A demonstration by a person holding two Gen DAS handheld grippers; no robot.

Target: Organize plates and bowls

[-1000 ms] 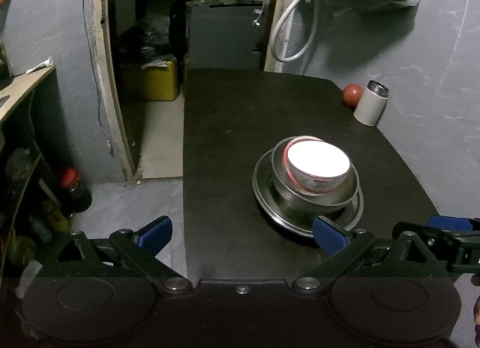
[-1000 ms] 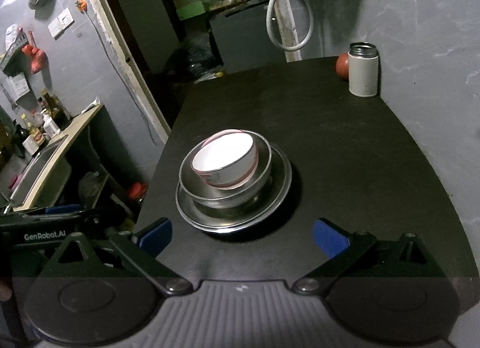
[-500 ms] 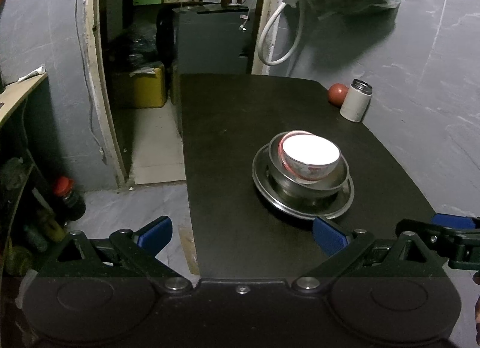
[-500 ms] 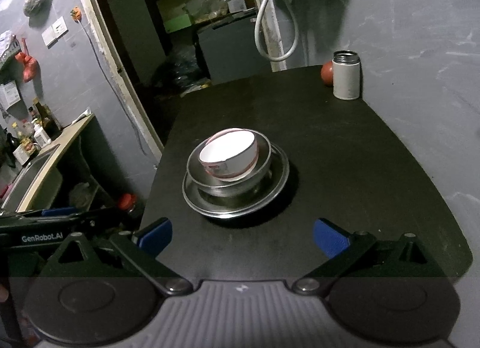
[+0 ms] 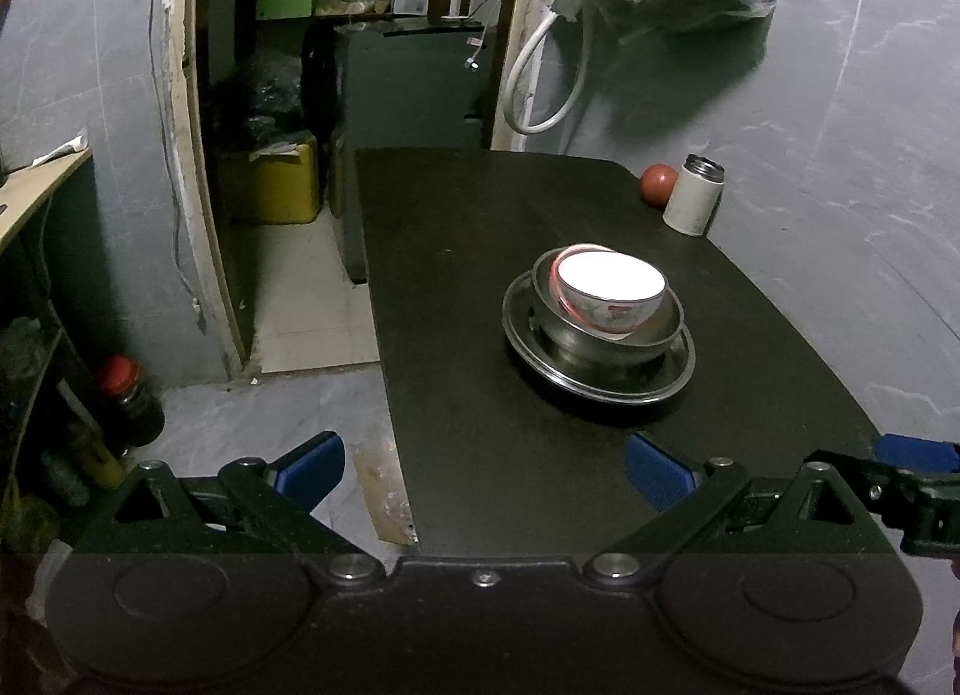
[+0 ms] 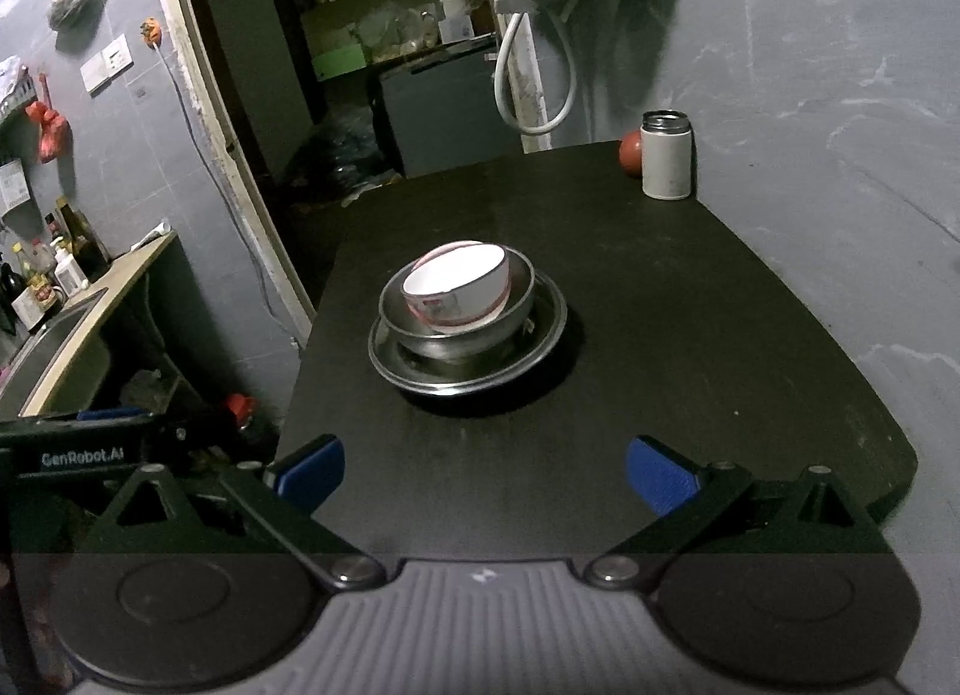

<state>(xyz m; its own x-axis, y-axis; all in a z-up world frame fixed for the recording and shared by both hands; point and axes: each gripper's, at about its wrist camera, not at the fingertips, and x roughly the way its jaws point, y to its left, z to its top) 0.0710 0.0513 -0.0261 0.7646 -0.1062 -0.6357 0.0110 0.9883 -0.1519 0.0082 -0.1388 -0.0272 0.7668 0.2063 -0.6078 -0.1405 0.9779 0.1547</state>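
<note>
At the far left of the left wrist view, a dark bottle with a red cap (image 5: 127, 398) stands on the floor beside a wooden shelf unit, and farther back a yellow box (image 5: 277, 179) sits inside the open doorway. The left gripper (image 5: 483, 470) hangs at the near edge of the black table (image 5: 480, 251) with its blue-padded fingers spread wide and nothing between them; its left finger is over the floor and its right finger over the tabletop. On the middle of the table sits the stack: a steel plate (image 5: 600, 380) at the bottom, a steel bowl (image 5: 606, 338) standing in it, and a white ceramic bowl (image 5: 609, 290) with a red rim and red pattern resting tilted inside the steel bowl. Behind that bowl a second red rim shows, but what it belongs to cannot be told. In the right wrist view the right gripper (image 6: 483, 470) is also held wide apart and empty, over the near part of the table, well short of the stack. At the far right corner of the table a white flask (image 6: 666, 162) with a metal top stands upright, with a red ball (image 6: 630, 152) just beside it on its left, against the grey wall.
</note>
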